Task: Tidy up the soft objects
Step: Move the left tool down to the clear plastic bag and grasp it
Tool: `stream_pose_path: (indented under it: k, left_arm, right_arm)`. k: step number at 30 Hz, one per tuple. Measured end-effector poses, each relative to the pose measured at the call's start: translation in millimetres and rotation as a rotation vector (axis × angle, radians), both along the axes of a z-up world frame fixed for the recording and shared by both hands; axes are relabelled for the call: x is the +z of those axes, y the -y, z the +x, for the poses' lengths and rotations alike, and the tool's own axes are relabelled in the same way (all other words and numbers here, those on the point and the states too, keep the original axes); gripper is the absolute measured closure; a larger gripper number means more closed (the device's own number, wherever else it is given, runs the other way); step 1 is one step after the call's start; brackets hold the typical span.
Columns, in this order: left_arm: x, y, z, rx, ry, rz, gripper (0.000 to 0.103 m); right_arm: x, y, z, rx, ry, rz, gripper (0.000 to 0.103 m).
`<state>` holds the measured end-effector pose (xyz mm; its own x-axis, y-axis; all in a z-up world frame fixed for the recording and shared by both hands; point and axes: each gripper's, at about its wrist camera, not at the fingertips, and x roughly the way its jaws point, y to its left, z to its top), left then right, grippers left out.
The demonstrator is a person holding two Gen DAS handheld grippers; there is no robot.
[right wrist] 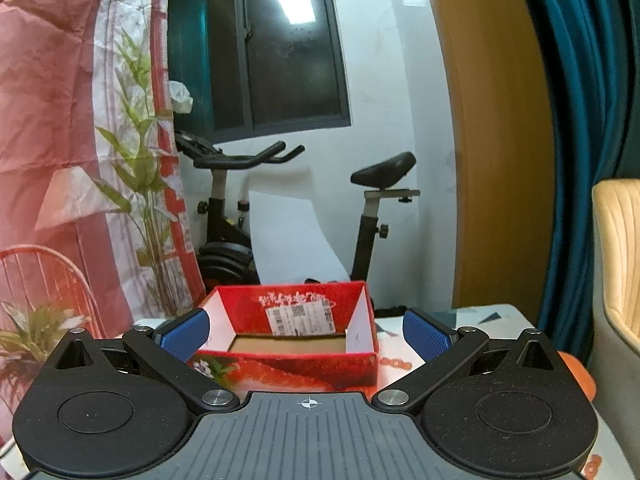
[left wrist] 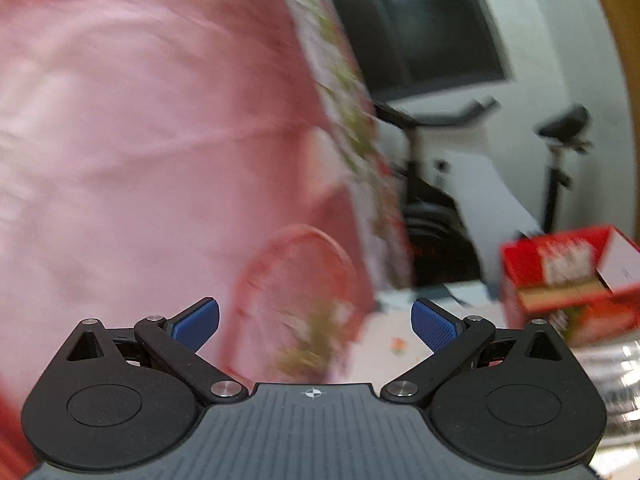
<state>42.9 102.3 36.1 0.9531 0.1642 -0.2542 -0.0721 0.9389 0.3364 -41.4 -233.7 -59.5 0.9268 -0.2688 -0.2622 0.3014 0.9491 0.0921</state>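
Right now the pink printed cloth (left wrist: 132,128) is hanging upright and filling the left of the left wrist view, badly blurred, its green leaf pattern and red chair motif running down the edge nearest the room. In the right wrist view the same cloth (right wrist: 60,140) is showing sharp at the left, creased, its lower part dropping behind the tool. The left gripper (left wrist: 315,326) is standing wide apart, blue pads (left wrist: 197,325) empty, with the cloth's lower edge sitting just beyond the gap; whether anything is touching it I cannot tell. The right gripper (right wrist: 306,334) is also spread wide and gripping nothing, and the open red cardboard box (right wrist: 292,336) is resting on the white table (right wrist: 472,316) straight ahead between its fingers. That box (left wrist: 568,276) is appearing at the right of the left view too. Behind, an exercise bike (right wrist: 304,208) is standing against the white wall below a dark window (right wrist: 272,48), with a teal curtain (right wrist: 580,120) and a cream chair (right wrist: 620,272) off to the right.
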Motion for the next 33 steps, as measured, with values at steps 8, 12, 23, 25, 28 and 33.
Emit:
stream_pose_path:
  k: [8, 12, 23, 25, 28, 33]
  left_arm:
    - [-98, 51, 44, -0.177, -0.189, -0.072, 0.008]
    - [-144, 68, 69, -0.215, -0.281, -0.119, 0.008]
    - [-204, 109, 104, -0.349, -0.436, -0.193, 0.009]
    - [-209, 119, 107, -0.396, -0.448, -0.196, 0.009]
    - [-214, 134, 109, -0.486, -0.484, -0.203, 0.009]
    - [-229, 154, 110, -0.548, -0.524, -0.144, 0.013]
  right_arm:
    - [-61, 10, 31, 0.013, -0.191, 0.042, 0.0]
    - [-93, 12, 44, 0.016, -0.292, 0.042, 0.0]
    - [-154, 24, 67, 0.061, -0.446, 0.165, 0.005]
    - [-160, 29, 67, 0.069, -0.457, 0.197, 0.005]
    - [-168, 34, 68, 0.079, -0.473, 0.238, 0.005]
    - [-179, 39, 75, 0.117, -0.487, 0.293, 0.005]
